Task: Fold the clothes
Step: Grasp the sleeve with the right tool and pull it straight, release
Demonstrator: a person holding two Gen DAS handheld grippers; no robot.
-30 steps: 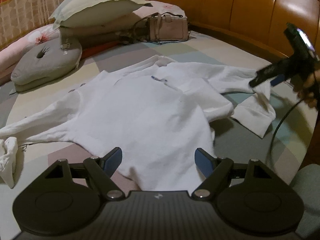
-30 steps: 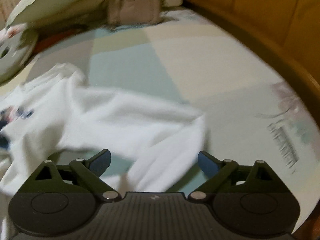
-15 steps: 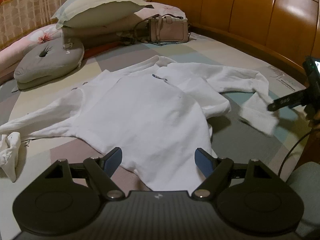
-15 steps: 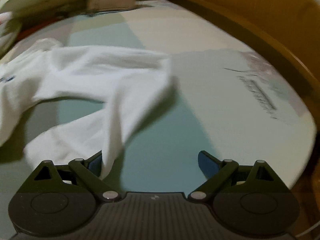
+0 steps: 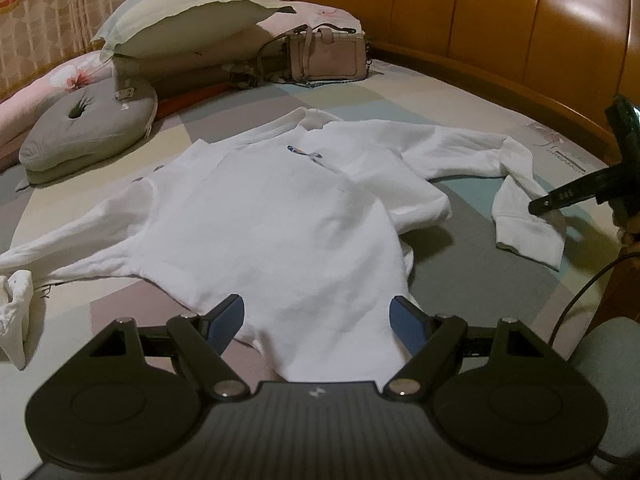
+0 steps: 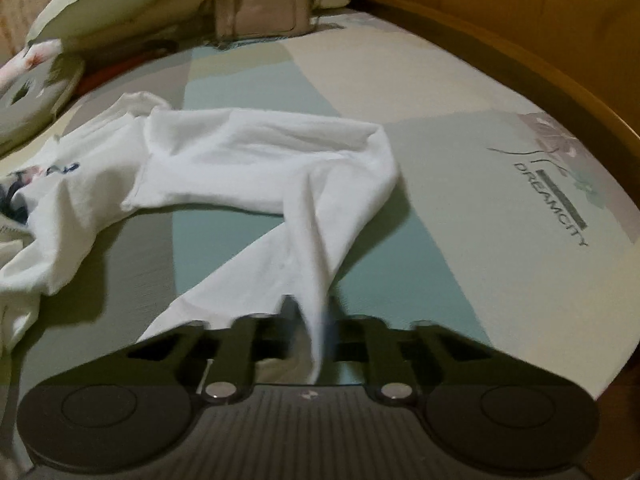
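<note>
A white long-sleeved shirt (image 5: 272, 232) lies spread on the bed, collar away from me. My left gripper (image 5: 318, 312) hovers over its hem, jaws wide open with nothing pinched. The shirt's right sleeve (image 6: 280, 152) bends back toward the near edge of the bed. My right gripper (image 6: 312, 316) is at that sleeve's cuff, its jaws closing with the fabric between them, blurred by motion. In the left wrist view the right gripper (image 5: 560, 200) shows as a dark finger at the cuff (image 5: 528, 232).
A pink handbag (image 5: 328, 58), a pale pillow (image 5: 188, 20) and a grey cushion (image 5: 88, 120) lie at the far end. The wooden headboard (image 5: 500, 20) runs along the right. A crumpled white cloth (image 5: 16, 312) is at the left edge, a black cable (image 5: 580, 300) at the right.
The right gripper came down to the sleeve's cuff and its wide-open jaws came together on the fabric. The sleeve now lies bent toward the near edge. The left gripper stayed put.
</note>
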